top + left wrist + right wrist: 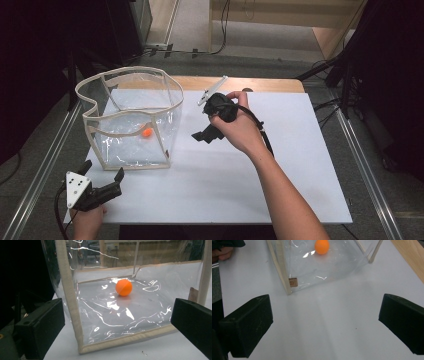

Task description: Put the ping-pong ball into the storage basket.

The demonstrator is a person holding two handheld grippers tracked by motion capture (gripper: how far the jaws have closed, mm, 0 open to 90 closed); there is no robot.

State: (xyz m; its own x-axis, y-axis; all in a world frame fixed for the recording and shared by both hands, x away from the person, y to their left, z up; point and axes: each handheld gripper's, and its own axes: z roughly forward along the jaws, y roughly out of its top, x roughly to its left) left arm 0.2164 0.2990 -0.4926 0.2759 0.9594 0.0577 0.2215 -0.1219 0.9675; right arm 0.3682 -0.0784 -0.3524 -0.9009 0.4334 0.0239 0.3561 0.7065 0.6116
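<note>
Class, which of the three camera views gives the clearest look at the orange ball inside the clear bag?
The left gripper view: the orange ball sits large and sharp on the clear bag's floor. The right gripper view cuts the ball off at the top edge. In the high view it is a small orange spot behind glossy plastic.

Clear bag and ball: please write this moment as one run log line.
left gripper: open, near clear bag | right gripper: open, empty | orange ball: inside bag

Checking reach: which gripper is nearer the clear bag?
Left. The left gripper sits just off the clear bag's near corner, jaws open; the right gripper hovers farther off its right side, open.
</note>
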